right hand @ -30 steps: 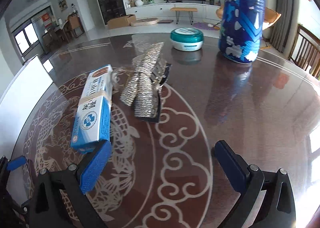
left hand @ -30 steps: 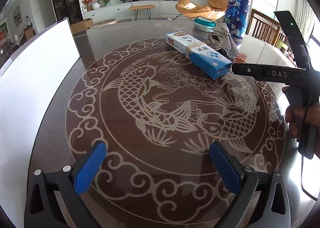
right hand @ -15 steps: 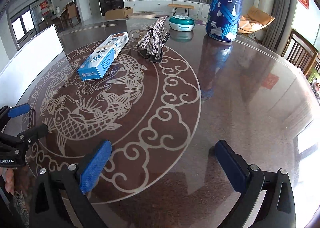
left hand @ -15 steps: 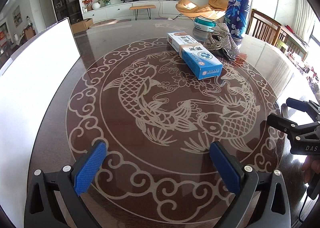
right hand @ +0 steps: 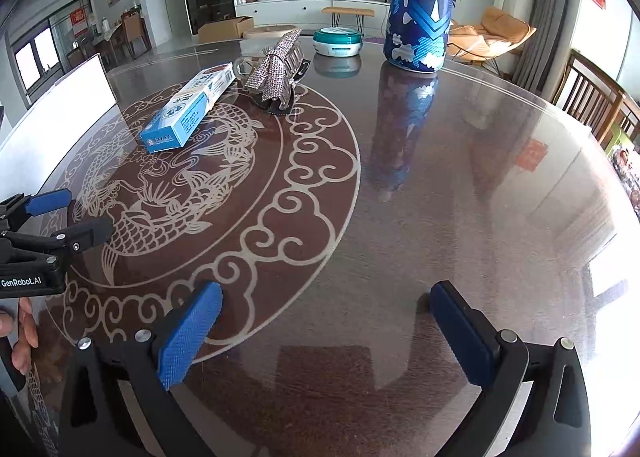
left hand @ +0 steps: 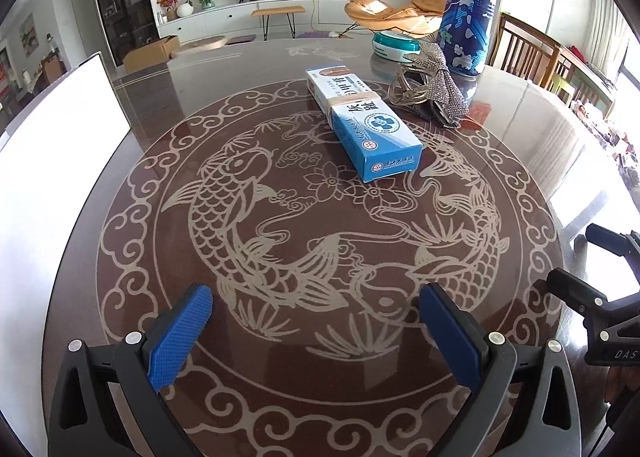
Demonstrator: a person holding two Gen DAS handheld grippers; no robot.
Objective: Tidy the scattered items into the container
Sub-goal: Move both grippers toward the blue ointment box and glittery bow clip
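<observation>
A blue-and-white carton (left hand: 364, 125) (right hand: 188, 113) bound with a rubber band lies on the round table past the fish pattern. Just beyond it rests a sparkly silver bow clip (left hand: 432, 91) (right hand: 278, 73). A white container wall (left hand: 52, 161) (right hand: 60, 105) stands along the table's left side. My left gripper (left hand: 316, 297) (right hand: 76, 215) hovers open and empty over the near table, well short of the carton. My right gripper (right hand: 326, 293) (left hand: 588, 261) is open and empty too, low over the near right of the table.
A teal round tin (left hand: 396, 45) (right hand: 338, 41) and a tall blue printed cylinder (left hand: 472, 5) (right hand: 420, 5) stand at the far side. Wooden chairs (right hand: 592, 97) line the right edge. A hand (right hand: 20, 333) holds the left gripper's handle.
My right gripper has drawn back from beside the carton and bow clip to the table's near right side. The left gripper has barely moved.
</observation>
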